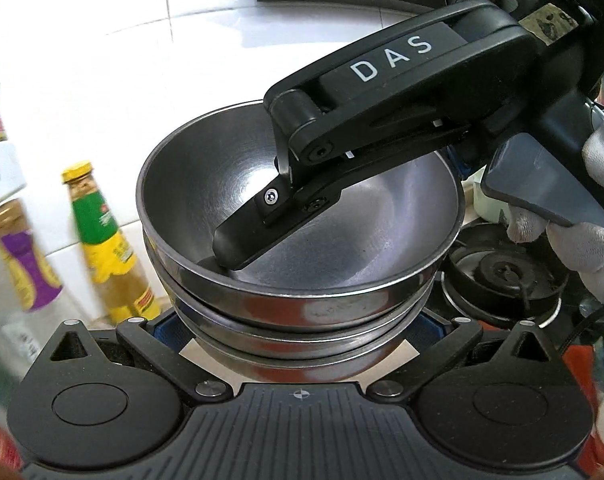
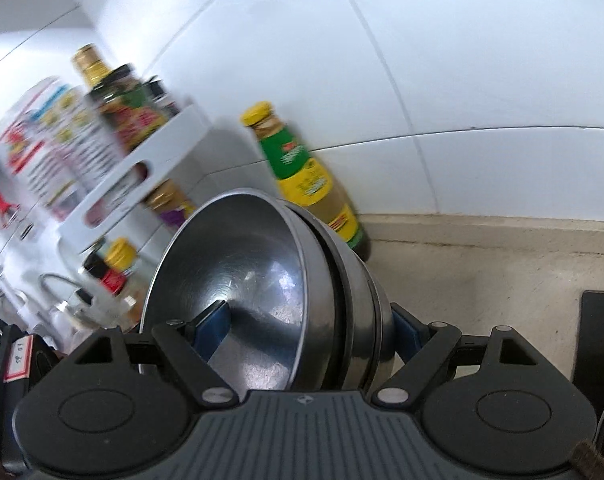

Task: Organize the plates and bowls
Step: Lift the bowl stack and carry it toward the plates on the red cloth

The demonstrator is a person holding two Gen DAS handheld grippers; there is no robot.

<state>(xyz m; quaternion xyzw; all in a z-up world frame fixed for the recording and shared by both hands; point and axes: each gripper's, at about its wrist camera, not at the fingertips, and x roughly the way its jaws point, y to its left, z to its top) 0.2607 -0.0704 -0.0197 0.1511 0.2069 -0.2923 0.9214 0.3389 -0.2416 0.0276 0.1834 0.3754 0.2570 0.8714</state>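
Steel bowls (image 1: 302, 208), nested in a stack of about three, sit between our two grippers, off the beige surface (image 2: 482, 264). Our right gripper (image 2: 302, 332) has one blue-padded finger inside the top bowl and the other outside the stack, clamping the walls between them. Our left gripper (image 1: 298, 344) frames the stack's near side, but its fingers are hidden behind the bowls, so we cannot tell their state. Behind, a yellow-capped green bottle (image 2: 302, 172) stands against the white tiled wall (image 2: 462, 80).
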